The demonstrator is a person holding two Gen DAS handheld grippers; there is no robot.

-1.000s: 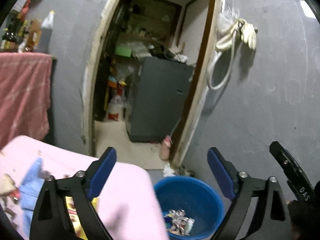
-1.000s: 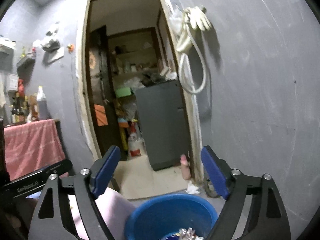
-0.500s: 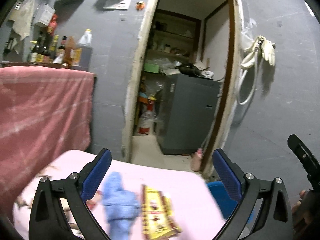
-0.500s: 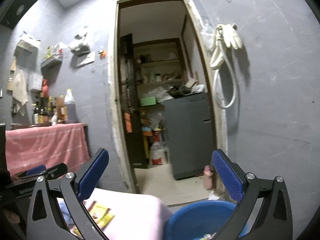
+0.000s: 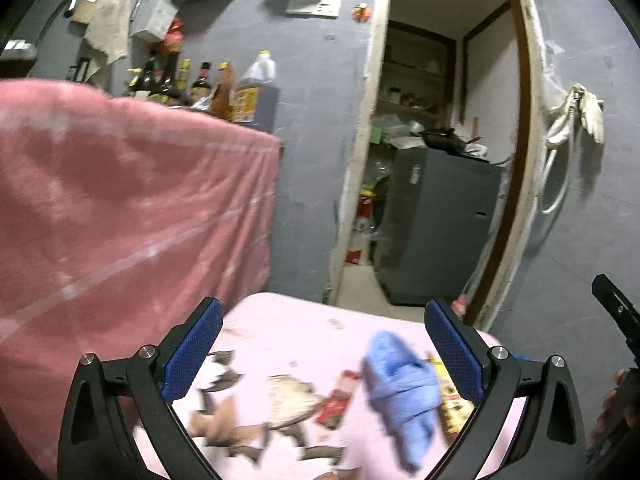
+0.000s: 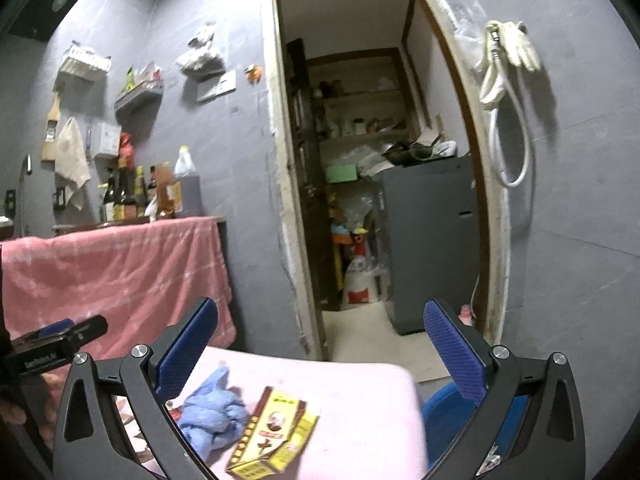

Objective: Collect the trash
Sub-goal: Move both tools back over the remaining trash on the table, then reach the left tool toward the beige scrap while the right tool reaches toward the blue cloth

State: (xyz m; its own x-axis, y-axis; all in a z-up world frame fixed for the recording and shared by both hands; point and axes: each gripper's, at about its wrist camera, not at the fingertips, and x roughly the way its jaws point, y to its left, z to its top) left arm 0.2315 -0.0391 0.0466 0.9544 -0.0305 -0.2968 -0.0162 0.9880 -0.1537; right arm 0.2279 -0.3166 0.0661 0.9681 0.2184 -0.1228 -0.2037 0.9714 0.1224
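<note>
Pink counter fills your left wrist view, where your left gripper, just opened wide and empty, hangs above brown scraps, a red wrapper and a blue cloth. In your right wrist view, your right gripper, likewise just spread with nothing held, frames the yellow box beside that cloth, with the blue bin past the counter's right edge.

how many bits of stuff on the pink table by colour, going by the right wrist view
blue crumpled cloth: 1
yellow flattened carton: 1
brownish scraps behind the left finger, too hidden to count
total clearly visible: 2
</note>
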